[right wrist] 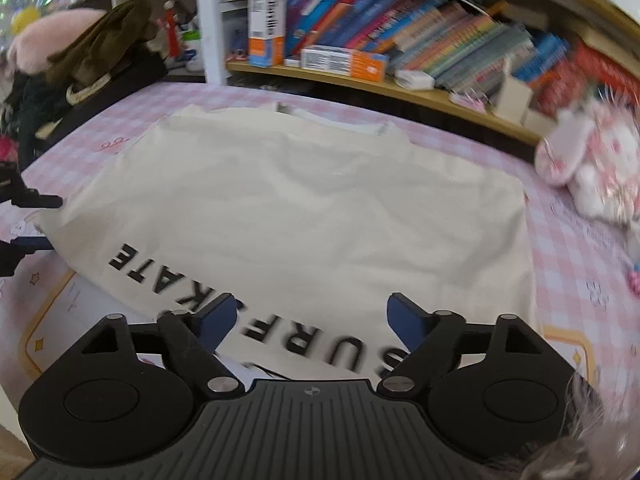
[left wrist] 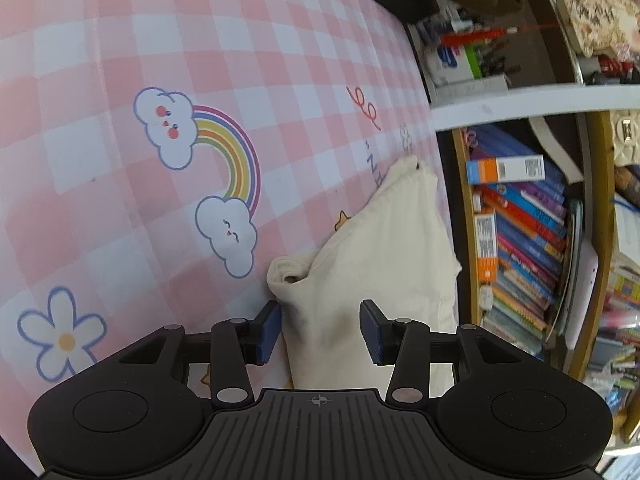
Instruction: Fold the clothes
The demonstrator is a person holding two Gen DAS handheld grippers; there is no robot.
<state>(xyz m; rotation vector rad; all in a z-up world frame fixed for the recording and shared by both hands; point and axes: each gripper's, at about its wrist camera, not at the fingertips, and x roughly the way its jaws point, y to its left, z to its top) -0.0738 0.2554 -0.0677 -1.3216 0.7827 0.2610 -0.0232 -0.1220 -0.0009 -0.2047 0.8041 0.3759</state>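
Note:
A cream T-shirt (right wrist: 304, 200) with black letters lies flat and folded on the pink checked table cover (right wrist: 568, 264). My right gripper (right wrist: 310, 322) hovers over the shirt's near edge, above the lettering, with its jaws wide open and nothing pinched. In the left wrist view the same shirt (left wrist: 384, 256) shows as a narrow folded strip. My left gripper (left wrist: 320, 332) stands open at the shirt's end; cloth lies between the blue pads (left wrist: 270, 330), which do not press on it. Those left fingers (right wrist: 32, 222) show at the shirt's left edge in the right wrist view.
A bookshelf (right wrist: 400, 88) packed with books and boxes runs along the table's far edge. A pink and white plush toy (right wrist: 588, 164) lies at the right. Dark clothes (right wrist: 96, 52) are heaped at the far left. Rainbow and cloud prints (left wrist: 216, 168) mark the cover.

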